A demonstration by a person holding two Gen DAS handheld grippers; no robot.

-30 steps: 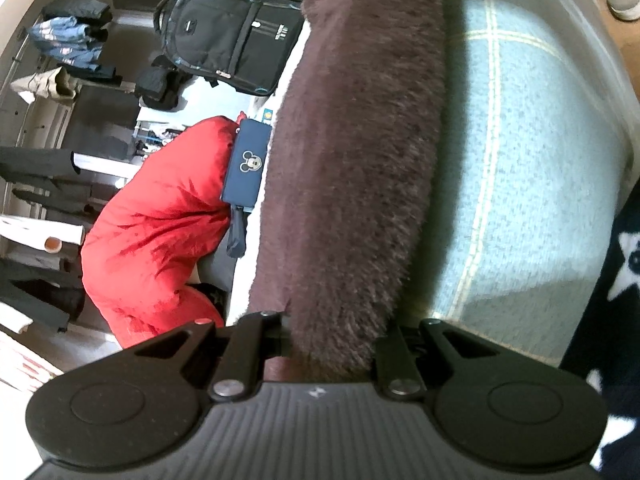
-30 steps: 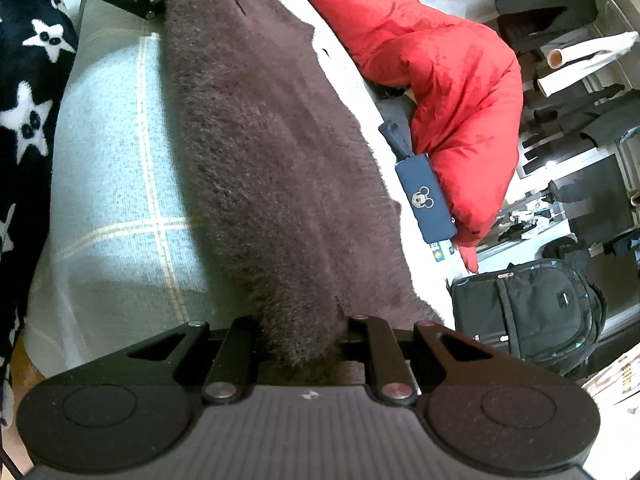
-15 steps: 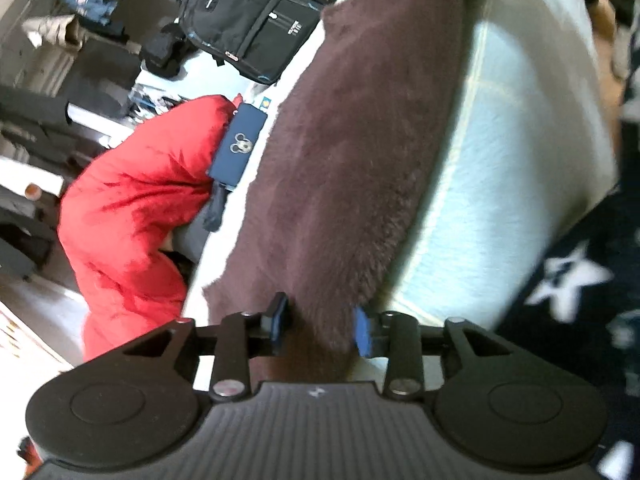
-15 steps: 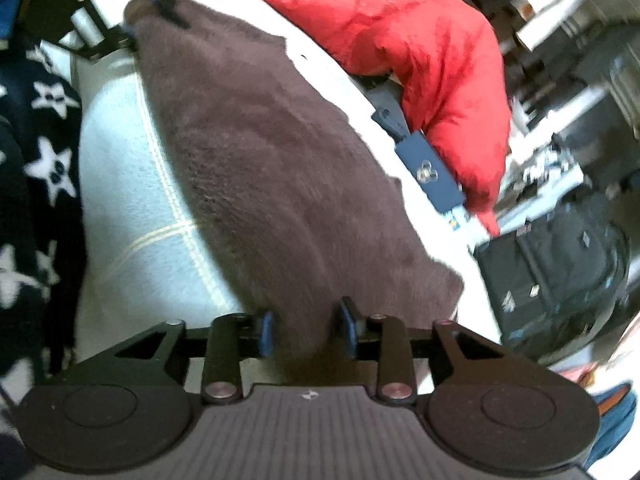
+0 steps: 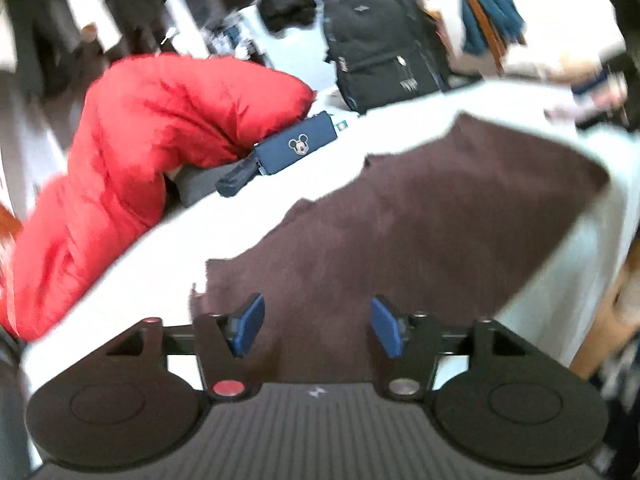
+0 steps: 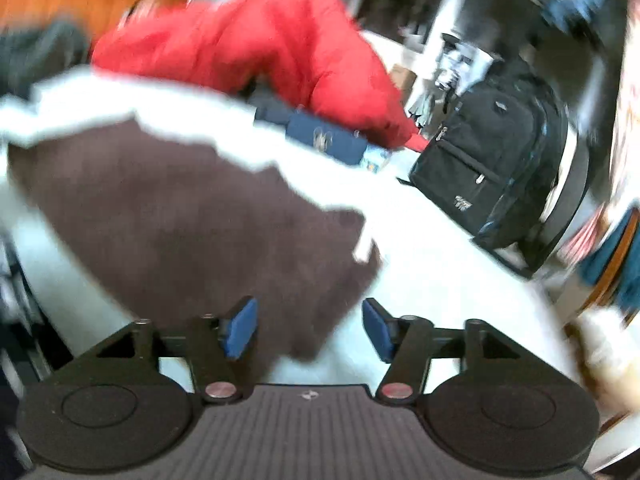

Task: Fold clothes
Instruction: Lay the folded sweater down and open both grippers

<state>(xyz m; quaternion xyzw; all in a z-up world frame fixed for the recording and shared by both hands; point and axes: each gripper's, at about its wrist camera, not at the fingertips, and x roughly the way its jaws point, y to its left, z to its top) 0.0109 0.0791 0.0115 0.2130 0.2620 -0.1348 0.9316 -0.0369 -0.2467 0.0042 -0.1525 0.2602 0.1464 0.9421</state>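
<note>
Garment: we are looking at a brown garment lying flat on the white bed, filling the centre of both frames, its far edge stepped as if one layer is lying over another.
Left gripper: we are holding it low at the frame's bottom, blue pads spread wide, brown fabric showing between them but nothing pinched.
Right gripper: we are holding it likewise, pads apart, the garment's near corner lying in the gap, ungripped.
Why so: we judge the spread jaws fit either a release or a reach for the hem; blur hides which.
Surroundings: a red jacket is bunching at upper left of the left view, a navy pouch resting against it, a black backpack standing beyond the bed, all well clear of the folding space.
</note>
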